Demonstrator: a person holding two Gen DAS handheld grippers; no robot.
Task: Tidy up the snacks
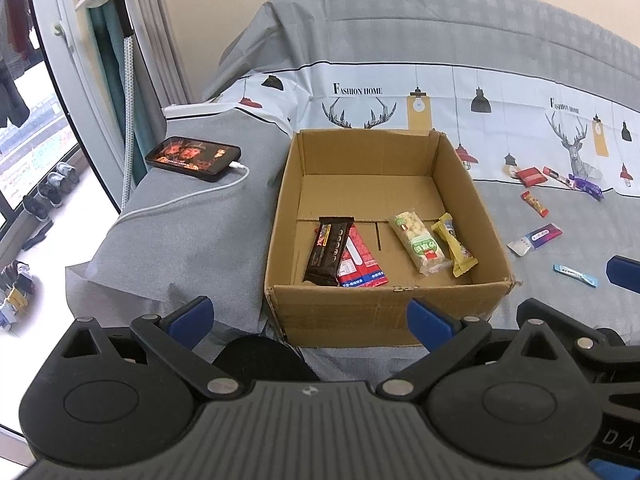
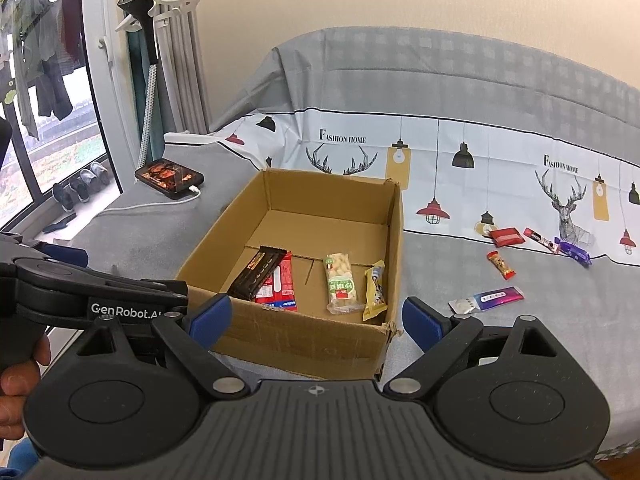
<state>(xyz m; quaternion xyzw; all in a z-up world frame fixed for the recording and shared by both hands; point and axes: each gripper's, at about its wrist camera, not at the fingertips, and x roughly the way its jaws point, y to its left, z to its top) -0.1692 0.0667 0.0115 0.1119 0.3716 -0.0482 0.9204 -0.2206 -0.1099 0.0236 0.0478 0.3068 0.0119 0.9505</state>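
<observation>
An open cardboard box [image 1: 384, 312] [image 2: 296, 344] sits on the grey bed. Inside lie a dark brown bar [image 1: 329, 250] [image 2: 258, 272] on a red pack [image 1: 362, 260] [image 2: 282, 284], a green-labelled snack [image 1: 420, 242] [image 2: 340, 282] and a yellow bar [image 1: 456, 246] [image 2: 375, 290]. Loose snacks lie right of the box: a blue-purple packet [image 1: 536, 239] [image 2: 486, 298], a small light-blue packet [image 1: 575, 275], a small red bar [image 1: 535, 203] [image 2: 501, 265], a red pack [image 1: 530, 176] [image 2: 507, 237]. My left gripper [image 1: 310, 316] is open and empty before the box's near wall. My right gripper [image 2: 316, 318] is open and empty.
A phone [image 1: 194, 157] [image 2: 170, 178] with a white cable lies on a grey cushion left of the box. More small wrapped snacks [image 1: 576, 184] [image 2: 560, 245] lie at the far right. A window and shoes [image 1: 52, 188] are at the left. The left gripper's body [image 2: 100, 296] shows left of the right one.
</observation>
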